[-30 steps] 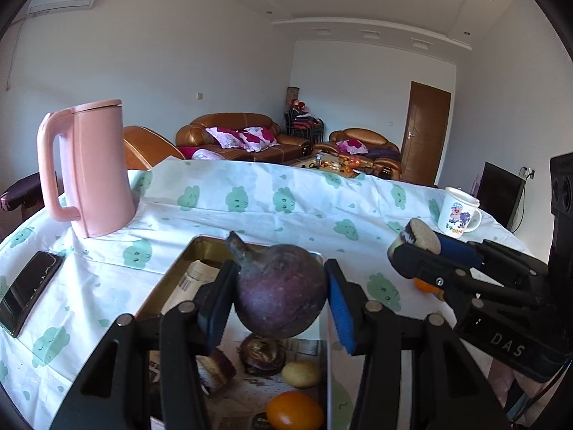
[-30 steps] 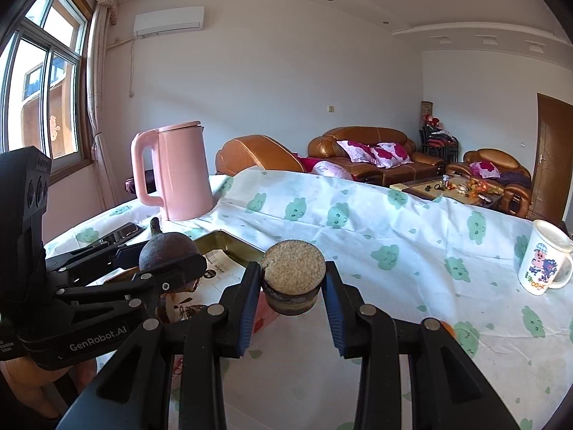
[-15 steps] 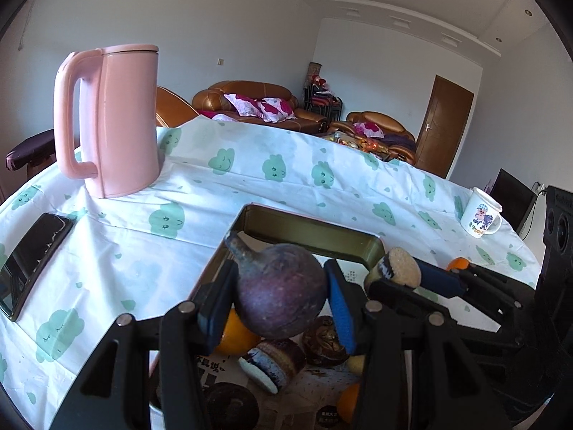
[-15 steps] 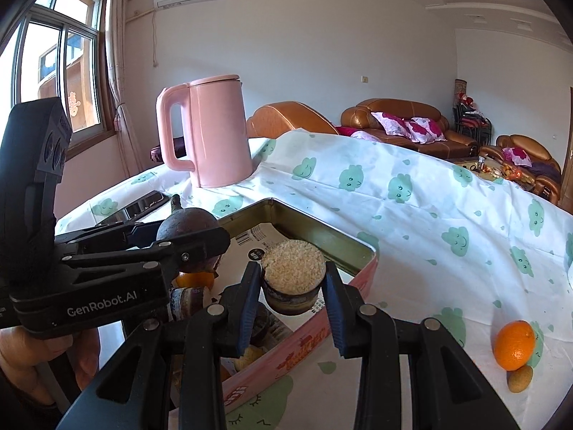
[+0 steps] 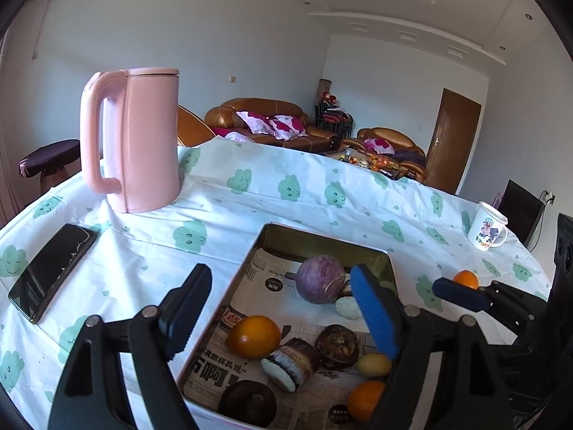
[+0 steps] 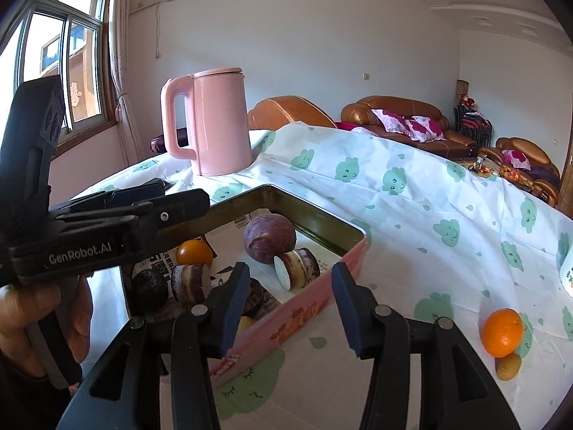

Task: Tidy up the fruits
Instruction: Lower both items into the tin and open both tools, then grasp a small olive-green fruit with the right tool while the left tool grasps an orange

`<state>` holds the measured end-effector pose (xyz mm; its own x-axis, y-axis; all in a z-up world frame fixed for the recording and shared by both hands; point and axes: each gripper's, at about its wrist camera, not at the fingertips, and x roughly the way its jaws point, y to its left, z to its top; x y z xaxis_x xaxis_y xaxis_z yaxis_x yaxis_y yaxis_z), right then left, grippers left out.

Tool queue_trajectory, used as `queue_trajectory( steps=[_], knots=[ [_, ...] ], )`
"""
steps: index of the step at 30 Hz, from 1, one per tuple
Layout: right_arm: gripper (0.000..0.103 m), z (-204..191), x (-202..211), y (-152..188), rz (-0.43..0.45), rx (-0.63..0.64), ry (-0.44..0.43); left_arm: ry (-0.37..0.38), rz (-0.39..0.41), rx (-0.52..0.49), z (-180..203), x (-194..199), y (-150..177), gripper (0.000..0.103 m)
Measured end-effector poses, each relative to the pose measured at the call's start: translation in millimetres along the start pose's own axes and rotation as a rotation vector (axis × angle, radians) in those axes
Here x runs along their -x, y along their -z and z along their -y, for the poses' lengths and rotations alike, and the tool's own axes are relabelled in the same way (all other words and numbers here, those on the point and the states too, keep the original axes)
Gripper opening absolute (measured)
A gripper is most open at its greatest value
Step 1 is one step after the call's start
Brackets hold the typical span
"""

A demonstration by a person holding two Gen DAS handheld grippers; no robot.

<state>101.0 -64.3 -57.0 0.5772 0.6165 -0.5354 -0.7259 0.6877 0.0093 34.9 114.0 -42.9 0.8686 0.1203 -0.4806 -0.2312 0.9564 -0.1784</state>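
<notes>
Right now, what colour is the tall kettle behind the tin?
Pink all over, handle and lid included; the kettle shows best in the left wrist view.

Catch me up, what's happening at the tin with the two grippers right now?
A person holds both grippers over the tin, which is lined with newspaper. The left gripper and the right gripper are both open and hold nothing. The purple fruit lies in the tin's far end with a cut piece against it, among the other fruit. An orange and a small brown fruit sit outside on the tablecloth.
</notes>
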Motion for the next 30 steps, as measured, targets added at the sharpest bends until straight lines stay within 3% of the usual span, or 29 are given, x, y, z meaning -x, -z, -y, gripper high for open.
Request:
queue_trajectory(
  steps=[8, 11, 16, 23, 24, 26, 30],
  knots=[
    [0.055, 97, 48, 30, -0.048, -0.135, 0.253, 0.053, 0.001, -0.056, 41, 1, 2, 0.087],
    [0.055, 128, 53, 40, -0.093, -0.191, 0.296, 0.084, -0.007, -0.099, 66, 0, 3, 0.089],
    [0.055, 150, 40, 48, -0.162, -0.224, 0.263, 0.135, -0.022, -0.174, 105, -5, 5, 0.093],
    [0.055, 155, 11, 49, -0.284, -0.220, 0.221, 0.147, -0.048, -0.246, 140, -22, 7, 0.095],
    [0.053, 157, 9, 50, -0.295, -0.226, 0.216, 0.146, -0.052, -0.255, 145, -25, 8, 0.095],
    [0.036, 159, 11, 51, -0.289, -0.238, 0.221, 0.152, -0.061, -0.270, 152, -31, 9, 0.095],
    [0.030, 161, 23, 51, -0.244, -0.250, 0.227, 0.184, -0.101, -0.291, 170, -43, 12, 0.095]
  ],
)
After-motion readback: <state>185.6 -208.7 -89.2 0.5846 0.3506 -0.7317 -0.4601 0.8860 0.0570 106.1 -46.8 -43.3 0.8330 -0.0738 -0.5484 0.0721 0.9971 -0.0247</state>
